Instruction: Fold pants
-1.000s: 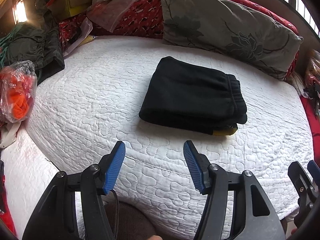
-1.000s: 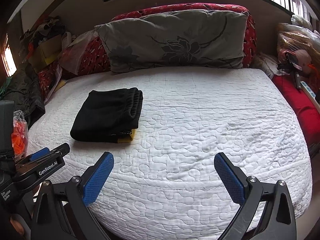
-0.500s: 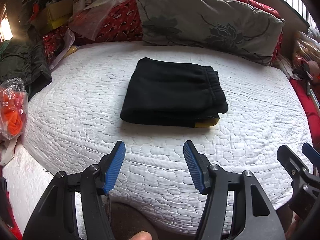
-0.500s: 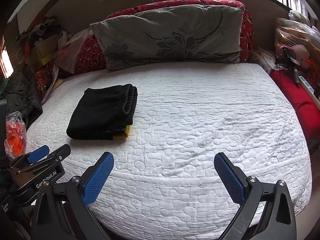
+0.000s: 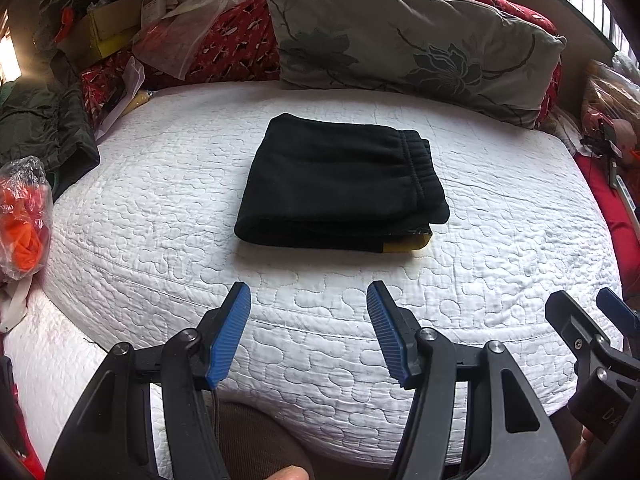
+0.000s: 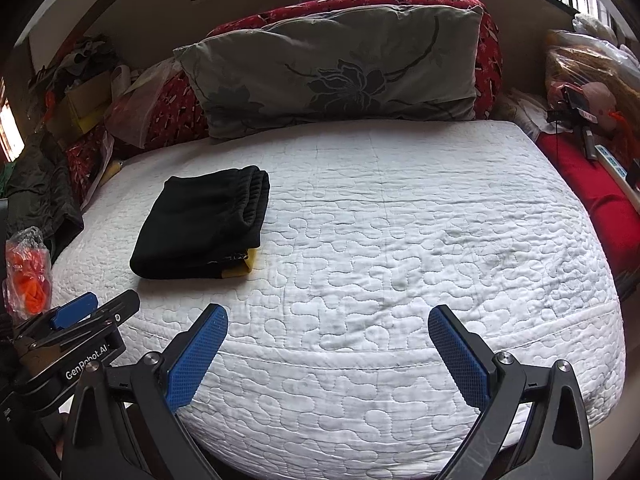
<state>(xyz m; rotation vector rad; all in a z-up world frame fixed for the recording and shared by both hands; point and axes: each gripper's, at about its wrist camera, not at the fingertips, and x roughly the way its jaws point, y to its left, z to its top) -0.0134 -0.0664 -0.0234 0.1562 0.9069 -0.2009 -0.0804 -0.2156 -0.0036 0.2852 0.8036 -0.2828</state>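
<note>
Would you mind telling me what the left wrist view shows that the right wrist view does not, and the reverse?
Only the left wrist view shows the left claw from behind, open and empty, with brown fabric below the bed edge. Only the right wrist view shows the right claw from behind, open wider and empty, plus the red bedding along the bed's far side. Both share the folded black pants lying on the white quilt, a yellow patch at their near corner, the grey floral pillow and the orange bag.
</note>
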